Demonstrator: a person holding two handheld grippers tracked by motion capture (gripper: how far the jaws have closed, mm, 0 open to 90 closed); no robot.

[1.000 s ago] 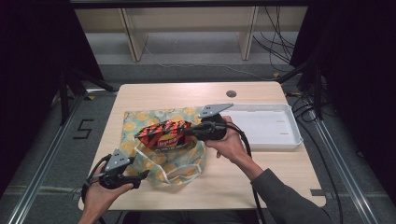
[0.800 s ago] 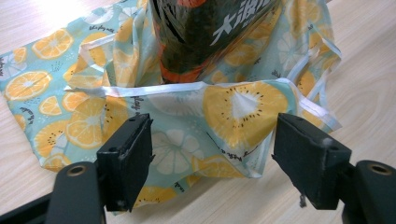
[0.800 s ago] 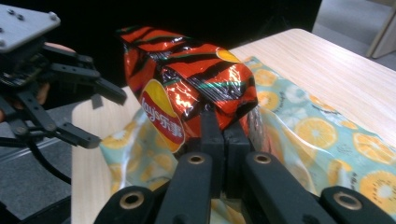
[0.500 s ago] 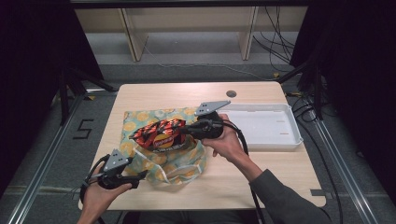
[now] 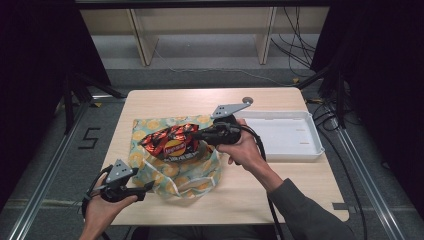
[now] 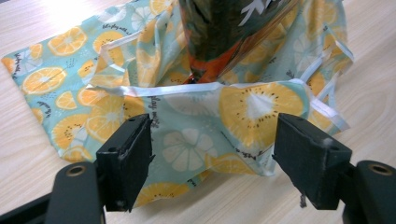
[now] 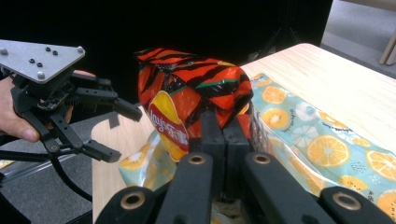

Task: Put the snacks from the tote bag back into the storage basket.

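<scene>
Fingers of the right gripper pinched the chip bag above the orange-print tote; the left gripper gaped empty near its edge. Around them: pale wooden table, white tray, grey floor, dark curtains.

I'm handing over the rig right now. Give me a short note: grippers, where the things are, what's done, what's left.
Right gripper: shut on the chip bag, holding it over the mouth of the tote.
Left gripper: open, jaws astride the tote's near rim, not pinching it.
Tote lies flat on the table; white tray to its right.
Done: chip bag picked up and brought to the opening.
Left: probably hold the rim open, push the chip bag fully inside, release.
</scene>
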